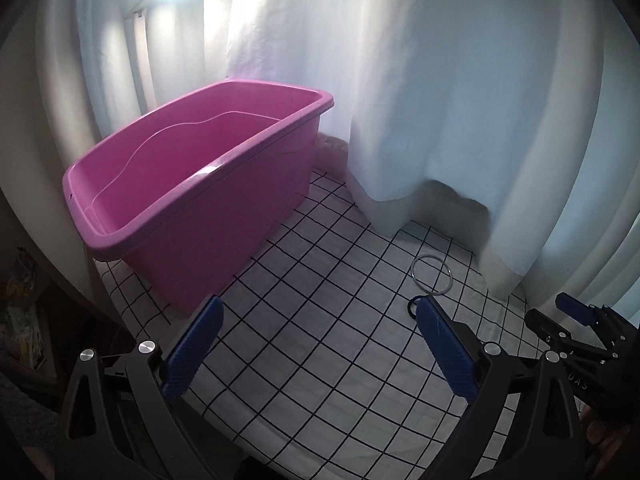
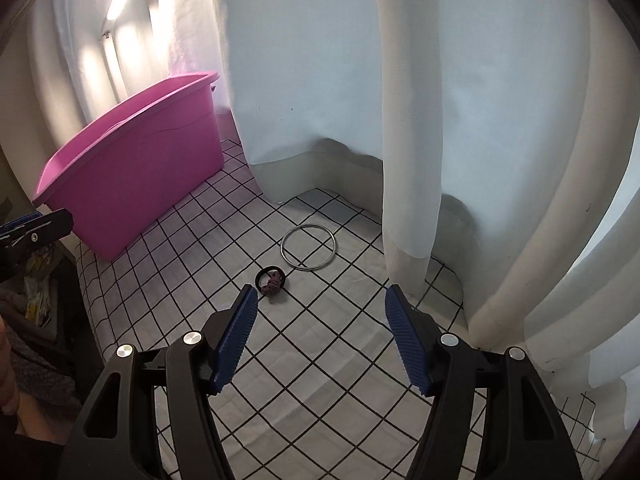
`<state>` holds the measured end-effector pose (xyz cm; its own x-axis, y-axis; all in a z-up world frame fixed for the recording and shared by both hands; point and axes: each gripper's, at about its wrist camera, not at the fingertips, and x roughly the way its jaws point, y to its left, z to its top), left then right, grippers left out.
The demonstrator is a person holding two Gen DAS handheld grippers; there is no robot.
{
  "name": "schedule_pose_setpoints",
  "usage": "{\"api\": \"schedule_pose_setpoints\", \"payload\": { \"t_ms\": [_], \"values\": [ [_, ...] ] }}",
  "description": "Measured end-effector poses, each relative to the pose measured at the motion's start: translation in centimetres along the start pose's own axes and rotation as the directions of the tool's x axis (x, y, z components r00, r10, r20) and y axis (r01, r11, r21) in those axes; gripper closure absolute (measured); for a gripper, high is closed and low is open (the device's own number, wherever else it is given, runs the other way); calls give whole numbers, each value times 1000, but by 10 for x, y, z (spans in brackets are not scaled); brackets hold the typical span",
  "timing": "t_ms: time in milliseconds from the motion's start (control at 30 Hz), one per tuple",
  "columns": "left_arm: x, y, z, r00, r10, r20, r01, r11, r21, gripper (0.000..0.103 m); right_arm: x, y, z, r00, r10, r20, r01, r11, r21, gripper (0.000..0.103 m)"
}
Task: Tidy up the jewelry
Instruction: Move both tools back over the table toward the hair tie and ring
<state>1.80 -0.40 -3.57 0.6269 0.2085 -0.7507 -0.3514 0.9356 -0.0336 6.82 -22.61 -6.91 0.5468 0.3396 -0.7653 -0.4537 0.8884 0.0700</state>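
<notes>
Both grippers, left (image 1: pixel 318 342) and right (image 2: pixel 318 326), hold jaws wide, empty; at twelve o'clock lie a wire bangle (image 2: pixel 308 247) and black hair tie (image 2: pixel 271 279) on gridded cloth (image 2: pixel 320 360).

We observe both wrist views facing down-forward, sharing the pink bin (image 1: pixel 192 196) (image 2: pixel 132 184) and metal ring (image 1: pixel 432 275) (image 2: pixel 308 247).

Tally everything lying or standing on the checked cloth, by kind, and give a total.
Pink plastic tub: 1
Metal bangles, stacked as a ring: at least 2; exact count unclear
Black hair tie with a pinkish ornament: 1
Total: at least 4 items, in 3 kinds
</notes>
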Motion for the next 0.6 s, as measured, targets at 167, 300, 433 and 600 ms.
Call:
{"api": "schedule_pose_setpoints", "payload": {
  "t_ms": [167,300,433,600],
  "values": [
    [20,-28,-25,997,69,-30,-70,996,-53,5,31,-11,0,993,110,-35,-113,990,-85,40],
    [40,-44,-39,992,109,-65,-113,991,-68,5,59,-15,3,988,138,-69,-147,979,-143,40],
    [65,-56,-45,988,128,-92,-133,990,-56,5,90,-16,9,986,136,-100,-153,970,-188,40],
    [99,-68,-45,984,131,-119,-141,987,-83,5,124,-11,14,982,148,-120,-175,950,-259,40]
  ]
}}
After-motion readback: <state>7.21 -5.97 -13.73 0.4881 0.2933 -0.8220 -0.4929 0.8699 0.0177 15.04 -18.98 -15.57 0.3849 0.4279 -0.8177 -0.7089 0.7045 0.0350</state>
